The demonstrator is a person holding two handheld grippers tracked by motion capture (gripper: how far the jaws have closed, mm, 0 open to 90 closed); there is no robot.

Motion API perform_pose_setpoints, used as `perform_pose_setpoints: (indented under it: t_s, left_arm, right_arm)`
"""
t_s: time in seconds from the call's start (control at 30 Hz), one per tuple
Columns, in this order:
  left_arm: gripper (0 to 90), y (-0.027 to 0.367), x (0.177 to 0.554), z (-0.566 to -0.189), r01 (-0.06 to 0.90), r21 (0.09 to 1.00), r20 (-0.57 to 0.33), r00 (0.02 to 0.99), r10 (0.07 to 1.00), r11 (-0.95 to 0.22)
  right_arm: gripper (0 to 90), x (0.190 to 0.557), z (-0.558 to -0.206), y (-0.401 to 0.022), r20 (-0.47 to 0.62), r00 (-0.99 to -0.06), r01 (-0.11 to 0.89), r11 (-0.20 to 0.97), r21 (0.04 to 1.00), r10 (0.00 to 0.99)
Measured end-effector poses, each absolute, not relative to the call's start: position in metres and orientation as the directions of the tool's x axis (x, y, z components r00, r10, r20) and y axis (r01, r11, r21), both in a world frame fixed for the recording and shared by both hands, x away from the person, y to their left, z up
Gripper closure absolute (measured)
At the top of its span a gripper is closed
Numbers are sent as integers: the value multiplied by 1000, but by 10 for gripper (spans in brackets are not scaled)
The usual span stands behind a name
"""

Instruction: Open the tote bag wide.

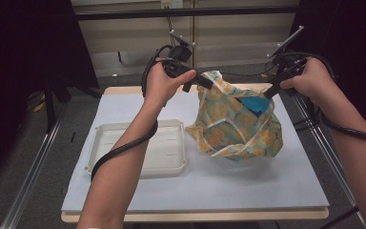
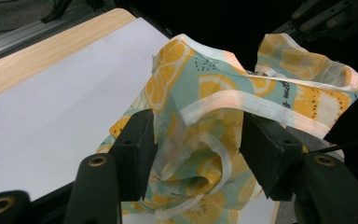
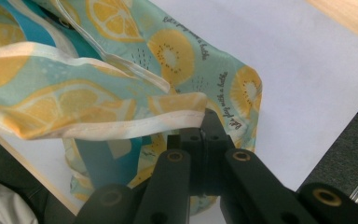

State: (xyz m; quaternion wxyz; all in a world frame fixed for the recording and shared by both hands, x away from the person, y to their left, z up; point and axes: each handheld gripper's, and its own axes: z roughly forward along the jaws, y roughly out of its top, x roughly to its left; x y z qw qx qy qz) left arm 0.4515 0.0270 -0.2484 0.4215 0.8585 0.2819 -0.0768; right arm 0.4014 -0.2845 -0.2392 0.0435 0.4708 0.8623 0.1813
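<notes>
At the lower left of the high view a white rectangular plastic tray [image 1: 138, 150] with shallow walls lies on the pale matte sheet covering the wooden-edged table [image 1: 248, 186]; a forearm and the black cable crossing it hide part of the tray's near wall. Just above, at upper centre, the left gripper [image 1: 201, 83] reaches the soft fabric bag printed with yellow lemon slices on teal, trimmed in cream binding [image 1: 236, 126]. In the left gripper view its 2 black jaws stand apart, with crumpled cloth and a cream hem bunched between them; whether the pads actually press on the cloth is hard to make out. The bag sits in the centre right of the high view, its base on the sheet, its mouth pulled open upward, and a blue patch [image 1: 257, 106] inside is partly hidden by the folds. At the upper right the right gripper [image 1: 270, 90] pinches the bag's rim, its jaws closed on the cream hem in the right gripper view.
</notes>
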Motion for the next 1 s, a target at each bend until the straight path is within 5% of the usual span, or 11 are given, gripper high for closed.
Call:
perform_pose_setpoints:
  t_s: [0.07,0.27,0.5,0.63,0.7,0.77,1.0]
  left_arm:
    - [497,24,450,-251,546,679,-379,833,403,-490]
    - [798,24,449,-250,542,647,-388,840,379,-536]
    - [890,46,450,-243,557,628,-379,829,411,-544]
    - [883,57,452,-252,583,601,-390,811,435,-547]
    - [713,59,453,-257,591,608,-379,803,460,-530]
    - [736,59,454,-259,604,580,-401,796,455,-546]
    - [559,54,457,-246,582,631,-384,809,444,-514]
  right_arm:
    - [900,401,-240,-284,101,-554,795,489,359,826]
    - [900,401,-242,-283,95,-560,791,497,356,823]
    - [900,401,-244,-286,98,-556,796,496,347,825]
    - [900,400,-245,-286,102,-556,798,495,345,825]
    - [900,400,-246,-285,104,-564,793,503,344,819]
    - [900,399,-245,-285,105,-564,793,502,344,819]
    - [900,399,-243,-285,105,-566,790,501,353,818]
